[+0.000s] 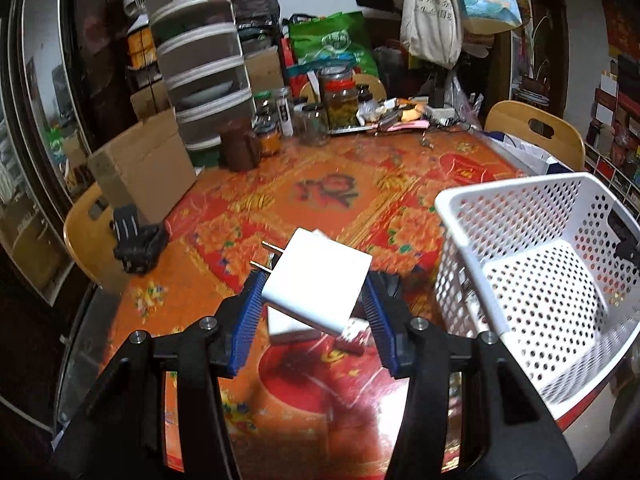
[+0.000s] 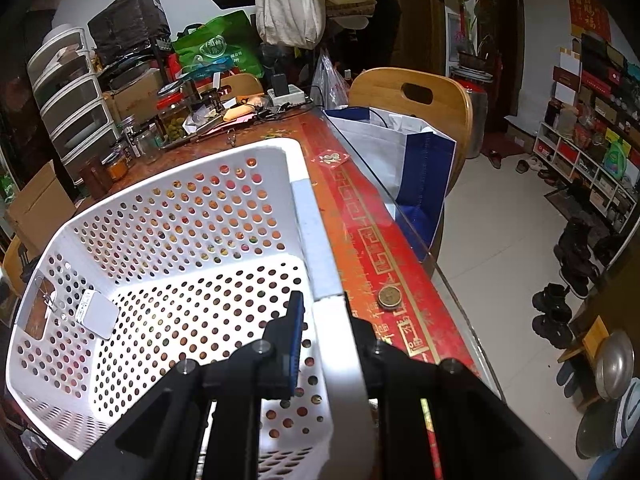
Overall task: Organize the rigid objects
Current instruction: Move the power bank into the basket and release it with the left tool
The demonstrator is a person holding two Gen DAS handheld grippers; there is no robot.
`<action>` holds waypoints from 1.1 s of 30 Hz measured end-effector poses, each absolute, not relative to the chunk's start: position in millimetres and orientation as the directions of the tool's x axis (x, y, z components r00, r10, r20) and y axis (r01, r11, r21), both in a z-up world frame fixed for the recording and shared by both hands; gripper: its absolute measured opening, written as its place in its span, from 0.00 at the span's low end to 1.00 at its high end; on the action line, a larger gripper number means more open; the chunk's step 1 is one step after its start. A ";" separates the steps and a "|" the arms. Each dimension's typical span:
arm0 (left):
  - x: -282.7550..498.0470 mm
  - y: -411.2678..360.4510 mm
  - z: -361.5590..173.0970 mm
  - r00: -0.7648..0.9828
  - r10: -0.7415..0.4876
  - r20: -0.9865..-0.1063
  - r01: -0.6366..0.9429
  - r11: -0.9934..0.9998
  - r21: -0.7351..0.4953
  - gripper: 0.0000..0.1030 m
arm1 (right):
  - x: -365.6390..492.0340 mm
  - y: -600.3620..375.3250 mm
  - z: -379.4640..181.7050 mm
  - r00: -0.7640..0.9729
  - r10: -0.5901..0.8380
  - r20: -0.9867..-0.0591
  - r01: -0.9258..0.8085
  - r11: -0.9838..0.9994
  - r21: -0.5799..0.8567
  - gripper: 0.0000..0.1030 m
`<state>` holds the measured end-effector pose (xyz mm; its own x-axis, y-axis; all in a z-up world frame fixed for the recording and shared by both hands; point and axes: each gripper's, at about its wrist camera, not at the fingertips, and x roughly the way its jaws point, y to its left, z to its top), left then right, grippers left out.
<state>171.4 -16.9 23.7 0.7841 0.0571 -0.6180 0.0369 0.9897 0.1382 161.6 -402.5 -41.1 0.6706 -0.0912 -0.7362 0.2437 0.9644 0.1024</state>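
The left claw [image 1: 316, 300] grips a white plug adapter [image 1: 316, 280] above the counter [image 1: 280, 200], just beside the white basket [image 1: 472, 232]. The right claw [image 2: 324, 312] is clamped on the basket's rim at the counter's right edge.

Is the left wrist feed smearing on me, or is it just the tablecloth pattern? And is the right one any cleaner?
Left wrist: real motion blur, the tablecloth streaks, while the white charger in the left gripper stays sharp; glare low on the table. Right wrist: crisp, the basket holes are clean; fisheye bends the table edge in both.
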 end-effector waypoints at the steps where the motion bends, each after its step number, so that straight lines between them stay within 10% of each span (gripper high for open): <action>1: 171.7 -20.9 26.1 0.787 0.066 -0.614 0.032 0.988 0.149 0.46 | 161.6 -402.2 -41.1 0.670 -0.091 -0.737 0.243 0.965 0.102 0.13; 33: 203.9 -242.9 -24.9 0.593 0.072 -0.802 0.464 0.783 0.414 0.42 | 160.3 -404.0 -42.4 0.686 -0.045 -0.726 0.223 0.963 0.151 0.13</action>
